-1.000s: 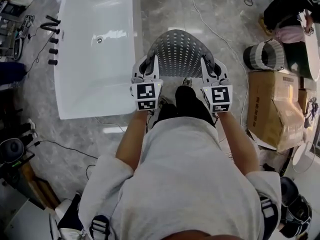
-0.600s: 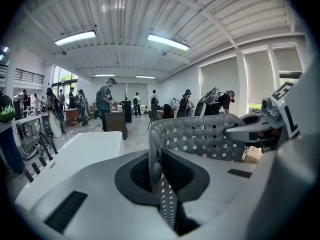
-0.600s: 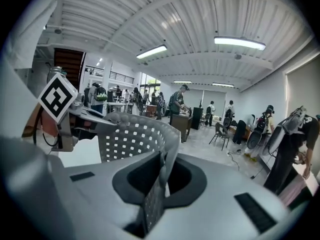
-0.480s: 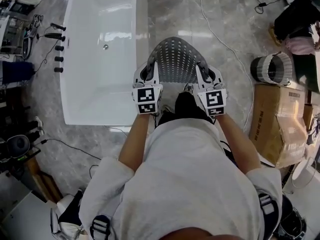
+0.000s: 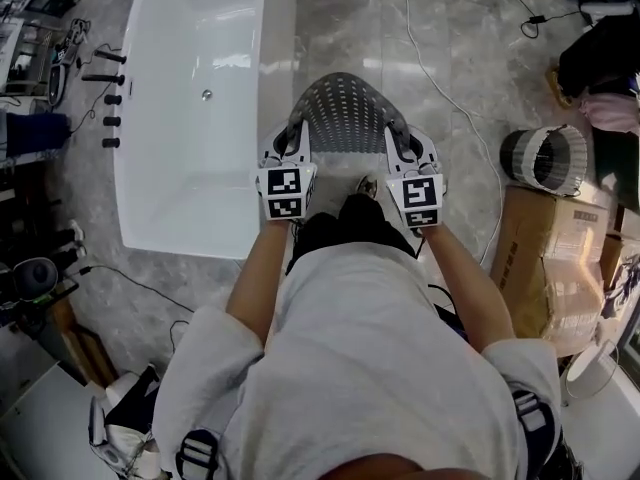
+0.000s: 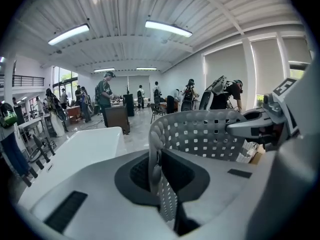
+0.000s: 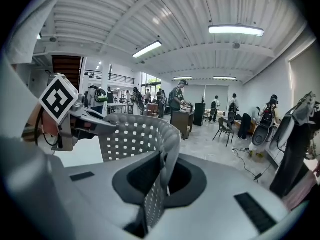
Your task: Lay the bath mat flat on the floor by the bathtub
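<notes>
A grey perforated bath mat [image 5: 346, 108] hangs in an arch above the marble floor, just right of the white bathtub [image 5: 150, 198]. My left gripper [image 5: 290, 138] is shut on the mat's left edge and my right gripper [image 5: 399, 142] on its right edge. In the left gripper view the mat [image 6: 200, 131] curls up from the closed jaws of the left gripper [image 6: 160, 184] toward the other gripper. The right gripper view mirrors this: the mat [image 7: 135, 134] rises from the right gripper [image 7: 156, 184]. The mat's near part is hidden behind my hands and body.
A cardboard box [image 5: 550, 258] and a striped round basket [image 5: 545, 158] stand at the right. A cable [image 5: 440, 78] runs over the floor beyond the mat. Black tap fittings [image 5: 108, 98] lie left of the tub. Several people stand far off [image 6: 105, 91].
Both grippers have carried the mat forward and a little lower, staying shut on its edges. The mat keeps its arched shape beside the tub.
</notes>
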`<control>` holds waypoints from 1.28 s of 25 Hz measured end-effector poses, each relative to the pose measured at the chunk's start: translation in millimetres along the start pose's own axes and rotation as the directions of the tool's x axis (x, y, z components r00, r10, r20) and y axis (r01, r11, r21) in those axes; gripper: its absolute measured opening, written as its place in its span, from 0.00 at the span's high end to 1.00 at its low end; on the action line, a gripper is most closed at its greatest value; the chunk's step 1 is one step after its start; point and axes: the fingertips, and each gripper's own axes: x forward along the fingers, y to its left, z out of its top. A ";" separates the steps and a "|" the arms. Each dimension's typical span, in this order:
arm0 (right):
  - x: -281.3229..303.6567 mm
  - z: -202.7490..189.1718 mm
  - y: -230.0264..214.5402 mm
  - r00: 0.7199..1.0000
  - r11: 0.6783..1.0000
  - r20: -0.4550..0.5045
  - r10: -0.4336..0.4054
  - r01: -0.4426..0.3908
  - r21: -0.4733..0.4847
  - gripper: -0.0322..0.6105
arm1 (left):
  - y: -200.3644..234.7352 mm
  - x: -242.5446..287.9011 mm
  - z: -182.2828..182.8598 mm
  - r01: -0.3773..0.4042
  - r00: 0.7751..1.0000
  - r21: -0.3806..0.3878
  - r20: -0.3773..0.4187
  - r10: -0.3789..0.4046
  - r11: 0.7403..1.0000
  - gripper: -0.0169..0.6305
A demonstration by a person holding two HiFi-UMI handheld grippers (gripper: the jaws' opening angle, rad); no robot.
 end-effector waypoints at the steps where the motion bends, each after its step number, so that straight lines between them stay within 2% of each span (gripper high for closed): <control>1: 5.9 0.5 -7.2 1.000 1.000 0.000 0.001 -0.001 -0.005 0.91 | -0.3 7.7 2.9 -0.002 1.000 -0.007 0.002 0.002 1.000 0.93; 6: 31.0 -3.5 -31.2 1.000 1.000 -0.006 0.004 -0.004 -0.005 0.91 | 0.6 42.3 7.9 -0.028 0.999 -0.053 -0.020 0.027 0.998 0.93; 17: 80.6 20.2 -53.2 1.000 1.000 0.004 -0.010 0.010 -0.005 0.91 | 23.5 81.4 36.0 -0.055 0.998 -0.049 0.005 0.056 0.997 0.93; 23: 113.0 16.7 -60.5 1.000 1.000 -0.017 0.000 0.000 0.000 0.91 | 41.4 109.5 30.3 -0.061 0.998 -0.062 -0.017 0.061 0.996 0.93; 32: 184.0 0.0 -68.4 0.997 1.000 -0.073 -0.001 0.000 -0.021 0.91 | 74.0 161.0 6.1 -0.028 0.999 -0.078 -0.046 0.025 0.997 0.93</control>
